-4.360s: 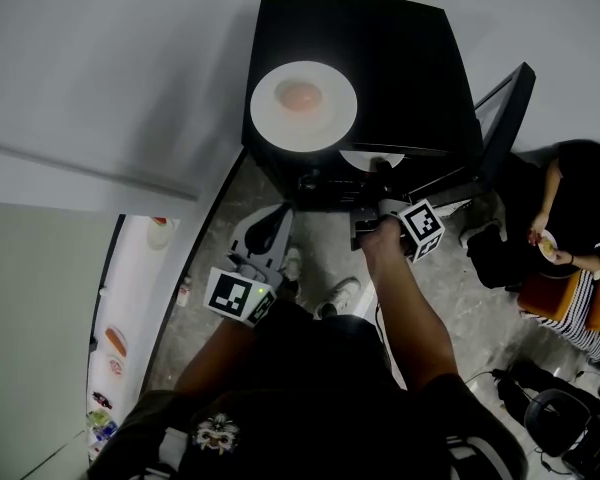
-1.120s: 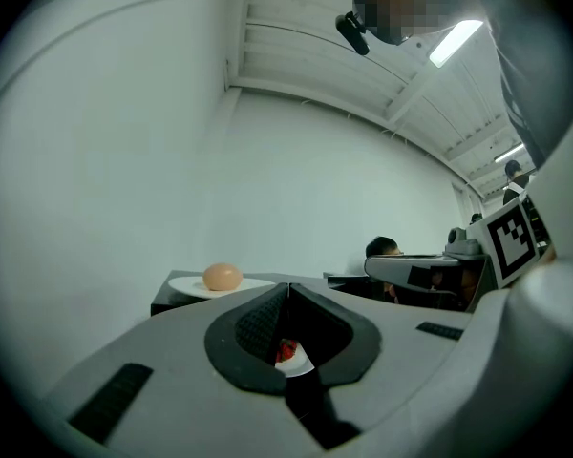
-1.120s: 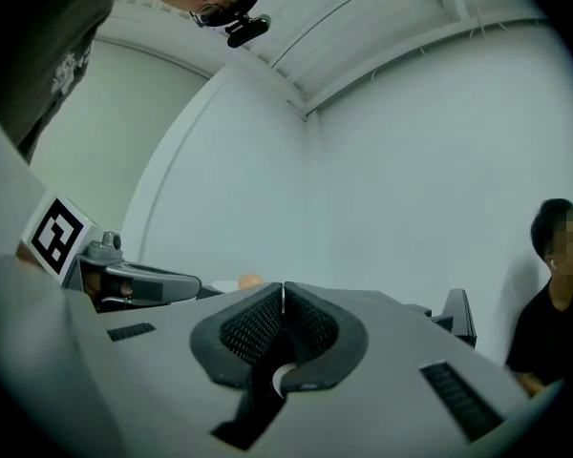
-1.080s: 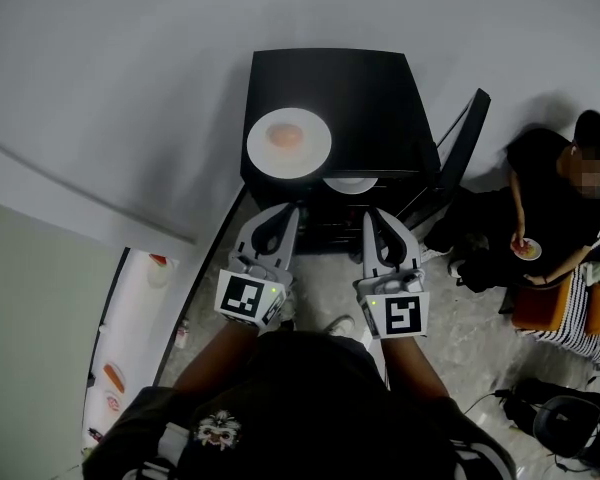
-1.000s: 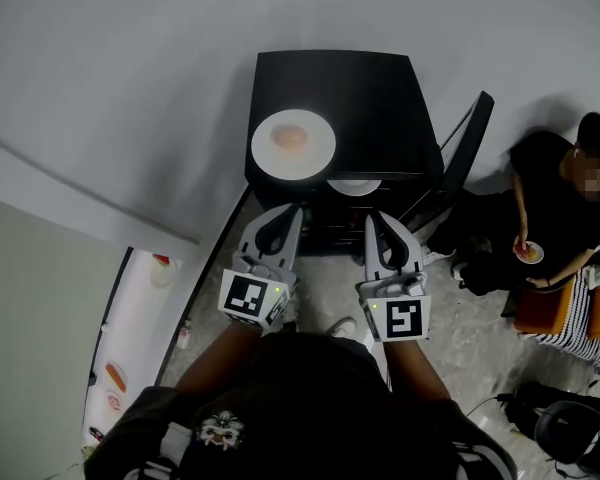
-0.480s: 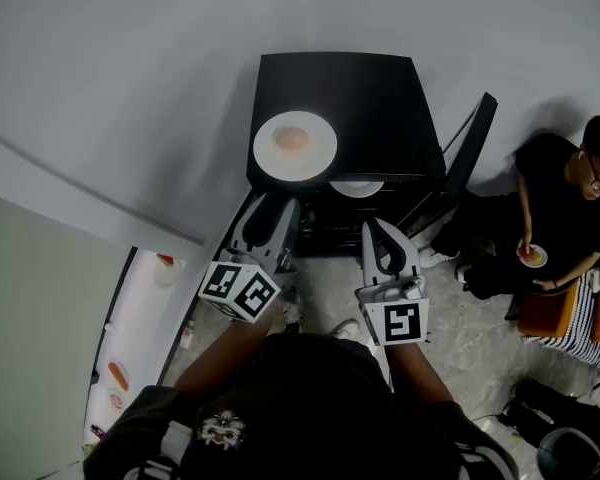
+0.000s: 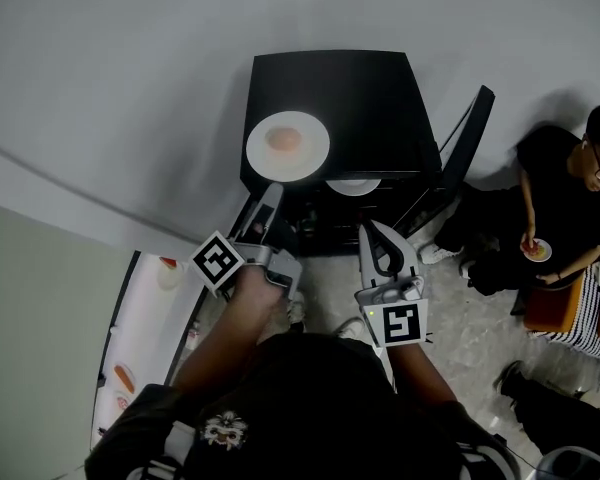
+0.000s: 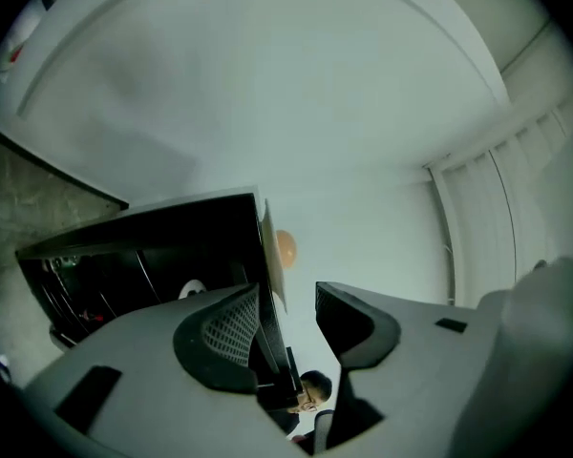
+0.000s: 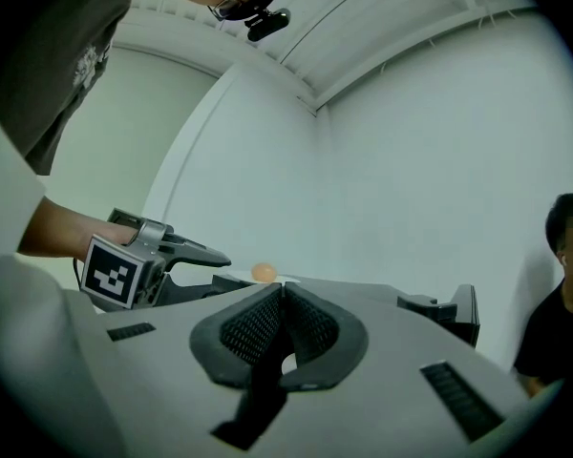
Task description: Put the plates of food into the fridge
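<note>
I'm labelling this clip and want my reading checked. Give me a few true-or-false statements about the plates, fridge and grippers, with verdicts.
1. A plate with food sits on top of the fridge. True.
2. The fridge door is closed. False: it stands open.
3. The left gripper is open. True: its jaws have just been opening; the plate's rim lines up with the gap, not gripped.
4. The right gripper holds a plate. False: it is shut on nothing.
5. A second plate sits inside the fridge. True.
</note>
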### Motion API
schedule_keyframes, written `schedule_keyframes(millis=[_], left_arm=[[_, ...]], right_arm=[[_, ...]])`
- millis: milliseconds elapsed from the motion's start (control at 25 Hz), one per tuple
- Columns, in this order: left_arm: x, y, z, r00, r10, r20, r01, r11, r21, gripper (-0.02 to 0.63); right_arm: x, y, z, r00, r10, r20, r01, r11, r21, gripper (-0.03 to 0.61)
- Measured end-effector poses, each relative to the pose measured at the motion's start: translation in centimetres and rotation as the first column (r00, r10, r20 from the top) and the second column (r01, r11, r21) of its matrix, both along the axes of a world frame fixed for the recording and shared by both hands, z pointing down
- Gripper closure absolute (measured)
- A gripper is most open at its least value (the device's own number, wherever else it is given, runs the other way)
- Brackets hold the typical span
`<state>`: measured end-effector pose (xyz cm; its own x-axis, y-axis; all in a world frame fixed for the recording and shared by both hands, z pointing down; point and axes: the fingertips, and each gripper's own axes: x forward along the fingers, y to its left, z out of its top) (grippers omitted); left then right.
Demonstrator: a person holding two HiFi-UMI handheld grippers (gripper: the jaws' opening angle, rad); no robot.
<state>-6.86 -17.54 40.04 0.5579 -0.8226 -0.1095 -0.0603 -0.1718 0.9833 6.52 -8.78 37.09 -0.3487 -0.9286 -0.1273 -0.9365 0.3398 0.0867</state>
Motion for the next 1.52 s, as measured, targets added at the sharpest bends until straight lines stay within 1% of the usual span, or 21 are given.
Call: schedule_keyframes(millis=[160,320,480,600,840,960,1200,1320,1520], left_arm=[[0.8,-0.7,-0.1,0.998,0.010,-0.068,-0.014,0.998,-0.059,0.421],[1.0,-1.2,0.4,0.995,-0.004,-0.103,-0.007,0.995,-0.100,0.422],[0.7,-1.8,0.5,0.992,-0.019,-0.128,0.005,0.994,-0.106,0.422],[0.8,-1.8,0.1,0.989,-0.015,-0.149,0.000,0.995,-0.103,0.425],[0.9,-2.0,-0.3,0.982,-0.035,-0.187,0.013,0.993,-0.113,0.454],[0.8,-2.2,-0.2,0.980,-0.044,-0.195,0.020,0.992,-0.125,0.473],[0.6,-2.2,0.8,0.982,-0.052,-0.181,0.022,0.986,-0.163,0.559],[0.6,-2.1,0.8,0.981,-0.047,-0.189,0.016,0.986,-0.164,0.566],[0.7,-2.1,0.7,0.985,-0.043,-0.168,0.019,0.989,-0.145,0.574]], right_arm=[[0.6,-0.1,0.3,1.000,0.009,0.000,-0.009,1.000,-0.006,0.552],[1.0,0.1,0.6,1.000,0.016,0.001,-0.016,1.000,-0.009,0.552],[1.5,0.1,0.6,1.000,0.029,0.008,-0.029,1.000,-0.003,0.552],[1.8,0.4,0.9,0.999,0.035,0.006,-0.035,0.999,-0.014,0.552],[1.9,0.9,0.6,0.999,0.035,0.006,-0.035,0.999,-0.007,0.552],[2.0,1.2,0.8,0.999,0.035,0.006,-0.035,0.999,-0.011,0.552],[1.5,1.7,1.6,1.000,0.030,-0.004,-0.030,0.999,-0.033,0.552],[1.7,1.9,1.8,0.999,0.034,-0.003,-0.034,0.999,-0.036,0.552],[2.2,1.5,1.9,0.999,0.039,-0.002,-0.039,0.998,-0.041,0.552]])
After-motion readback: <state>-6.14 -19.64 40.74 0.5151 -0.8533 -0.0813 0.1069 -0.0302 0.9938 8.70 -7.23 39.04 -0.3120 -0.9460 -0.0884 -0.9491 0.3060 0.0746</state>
